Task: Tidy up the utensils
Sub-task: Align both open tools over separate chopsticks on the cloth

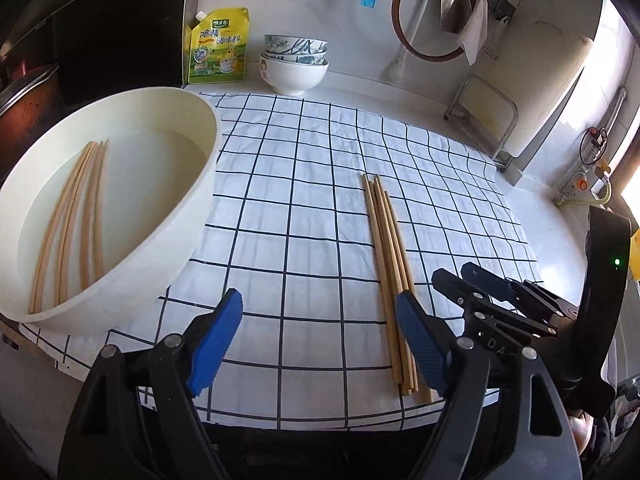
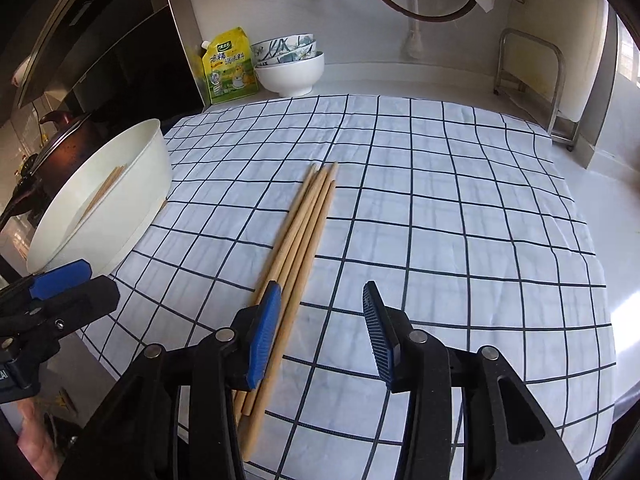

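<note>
Left wrist view shows the left tongs (image 1: 318,334) spread wide with nothing between the pads, hanging over the checked cloth (image 1: 320,168) on the counter (image 1: 560,232). A bundle of chopsticks (image 1: 390,276) lies on the cloth, and the right pad of these tongs is just beside its near end. More chopsticks in the basin (image 1: 76,216) lie on the left, inside the white basin (image 1: 200,168), which seems to hold water. In the right wrist view the right tongs (image 2: 318,336) are partly spread and also hold nothing; the bundle passes under their left pad, not between the two pads. I judge that the step in hand is to pick up or align the bundle on the cloth. To do it well, one pair of tongs should first move sideways until the sticks lie in the middle of the gap, then go down and close across them near one end. The sticks are round and thin, so they may roll apart if the pads catch only one side.
</note>
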`<state>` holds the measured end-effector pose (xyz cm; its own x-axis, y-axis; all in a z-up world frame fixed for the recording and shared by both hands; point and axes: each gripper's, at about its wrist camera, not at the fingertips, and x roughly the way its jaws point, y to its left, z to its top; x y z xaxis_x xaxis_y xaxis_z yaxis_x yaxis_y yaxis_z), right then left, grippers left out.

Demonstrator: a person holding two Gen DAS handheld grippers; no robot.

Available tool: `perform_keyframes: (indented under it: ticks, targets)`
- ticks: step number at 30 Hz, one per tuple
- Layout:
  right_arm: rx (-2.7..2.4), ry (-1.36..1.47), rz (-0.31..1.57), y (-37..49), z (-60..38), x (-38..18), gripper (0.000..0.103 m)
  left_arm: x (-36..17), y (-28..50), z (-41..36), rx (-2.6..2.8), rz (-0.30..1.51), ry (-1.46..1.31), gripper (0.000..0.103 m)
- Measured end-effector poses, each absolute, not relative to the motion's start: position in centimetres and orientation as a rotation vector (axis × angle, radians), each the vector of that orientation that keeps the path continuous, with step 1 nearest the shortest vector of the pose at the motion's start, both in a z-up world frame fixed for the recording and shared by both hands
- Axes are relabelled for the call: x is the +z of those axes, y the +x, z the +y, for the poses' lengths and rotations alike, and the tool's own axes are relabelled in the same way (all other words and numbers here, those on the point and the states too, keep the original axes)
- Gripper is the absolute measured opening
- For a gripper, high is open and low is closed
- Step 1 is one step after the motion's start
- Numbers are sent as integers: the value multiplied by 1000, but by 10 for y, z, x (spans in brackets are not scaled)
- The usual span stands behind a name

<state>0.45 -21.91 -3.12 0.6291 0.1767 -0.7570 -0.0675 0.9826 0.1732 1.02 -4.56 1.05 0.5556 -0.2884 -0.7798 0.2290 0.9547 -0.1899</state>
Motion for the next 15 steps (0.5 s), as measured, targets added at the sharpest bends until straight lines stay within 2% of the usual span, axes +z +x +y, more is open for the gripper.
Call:
perform_keyframes:
  ticks: [7,11,15]
  targets:
    - [149,132,912,5,-220,-43,42,-7,14,-54,-283,971,-57,78]
    - [168,123,930,6,-217,-49,42,-11,16,-54,-275,982,-52,83]
    - [158,94,942,7,-212,-51,42,-16,18,-55,-263,995,-40,83]
